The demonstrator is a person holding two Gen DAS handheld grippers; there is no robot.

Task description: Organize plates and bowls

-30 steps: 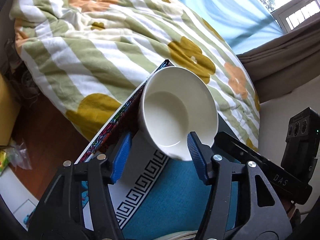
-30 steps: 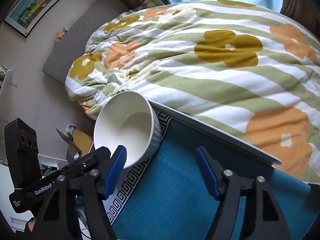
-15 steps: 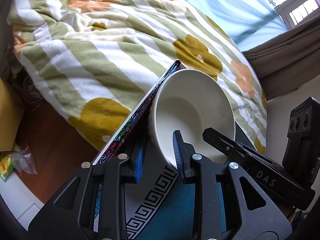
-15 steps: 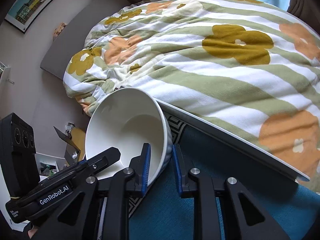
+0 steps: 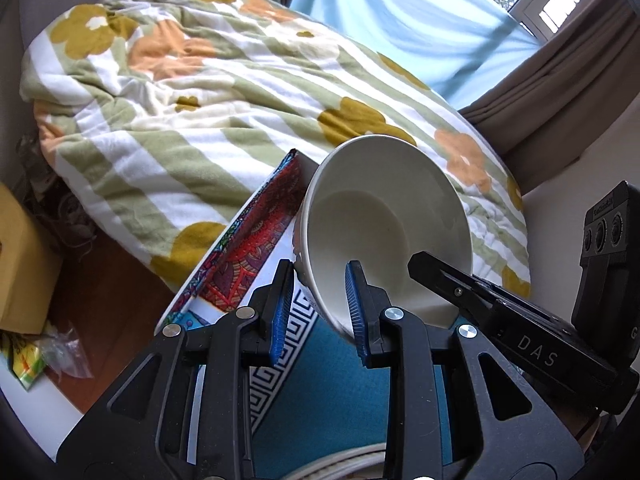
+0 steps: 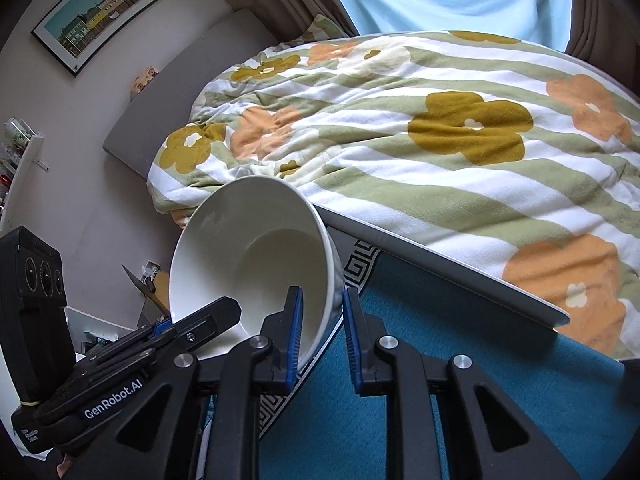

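Gripping: both tools are clamped on one white bowl (image 5: 384, 236), at opposite sides of its rim.
Left gripper (image 5: 320, 308): blue pads pinch the rim's near-left edge, one pad inside, one outside.
Right gripper (image 6: 320, 324): pads pinch the wall on the bowl's right side; in the left view it reaches in from the right.
Bowl: tilted, mouth toward the cameras, held above the teal mat (image 6: 460, 380) with its key-pattern border.
Tray (image 5: 244, 256): colourful patterned edge just left of the bowl.
Beyond: floral striped duvet (image 6: 400, 140), blue curtain (image 5: 400, 20).
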